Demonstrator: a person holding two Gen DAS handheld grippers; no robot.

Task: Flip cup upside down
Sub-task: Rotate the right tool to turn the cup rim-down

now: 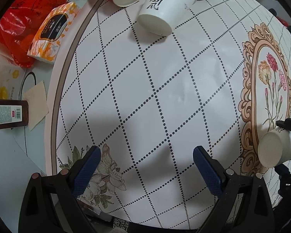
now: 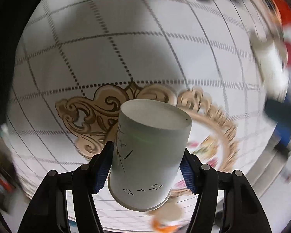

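The right tongs (image 2: 147,167) clamp the white paper cup (image 2: 149,155) by its sides, base pointing forward and rim nearest the camera, above the patterned surface (image 2: 87,58). The left tongs (image 1: 146,167) gape wide and hold nothing

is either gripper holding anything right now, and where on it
The right gripper clamps the white paper cup by its side walls, nearer the rim. The left gripper is open and empty.
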